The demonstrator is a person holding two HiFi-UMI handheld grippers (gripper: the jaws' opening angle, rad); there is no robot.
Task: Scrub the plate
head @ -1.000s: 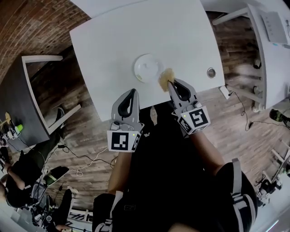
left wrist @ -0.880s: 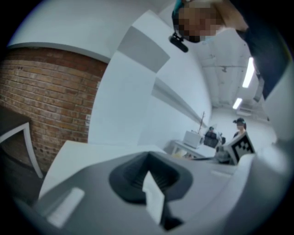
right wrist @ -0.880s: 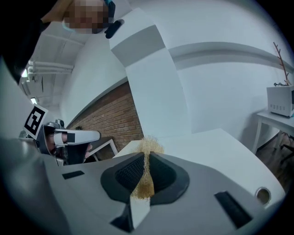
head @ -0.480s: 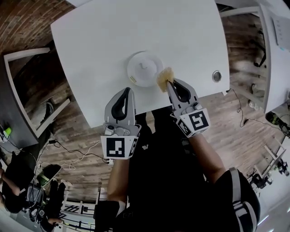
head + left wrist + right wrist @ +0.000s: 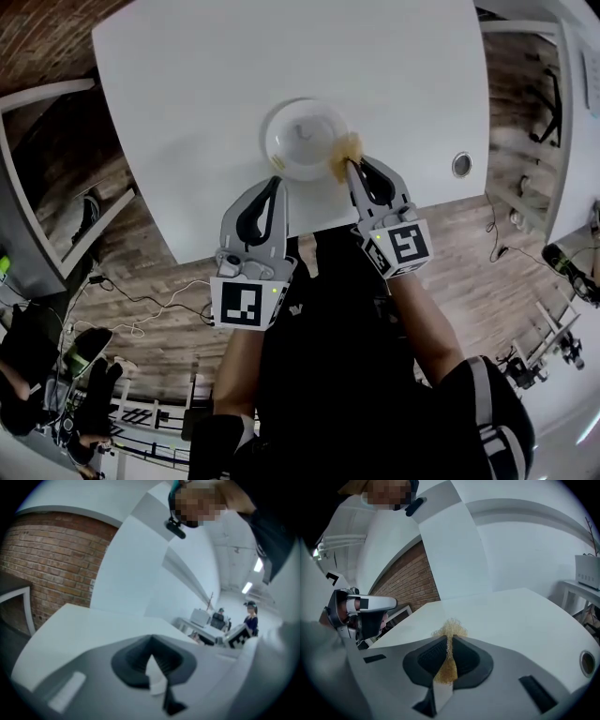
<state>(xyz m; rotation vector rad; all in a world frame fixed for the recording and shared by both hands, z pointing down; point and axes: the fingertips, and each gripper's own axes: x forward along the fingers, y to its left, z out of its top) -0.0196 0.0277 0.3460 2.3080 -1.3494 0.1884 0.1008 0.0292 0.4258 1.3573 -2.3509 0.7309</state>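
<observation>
Fingers of the right gripper (image 5: 349, 163) are pinched tight on the golden scrub pad (image 5: 343, 147), and that pad has just arrived. A second ago it hung off to the right of the plate (image 5: 298, 141); now its frizzy end is touching the plate's near-right rim. In the right gripper view the pad (image 5: 449, 632) is squeezed flat between the fingers, with a tuft poking out beyond the tips.

Over on the left, the left gripper (image 5: 277, 185) has crept forward too. Its tip now sits just beside the plate's near-left edge, though whether it is touching is hard to say. Its fingers are pressed together with nothing held; the left gripper view shows only a pale sliver behind them, nothing gripped.

By my reading, the approach is done and the scrubbing proper is about to start. The pad is on the rim, not yet in the middle of the dish.

As for the plate itself, it sits on the white worktop (image 5: 187, 84), toward the near edge and between the two grippers. It is a shallow white dish and looks empty, apart from a small pale mark near its centre that I cannot identify. No food or soap is visible from here. To the right, a round metal grommet (image 5: 461, 165) is set in the worktop, well apart from the action.
</observation>
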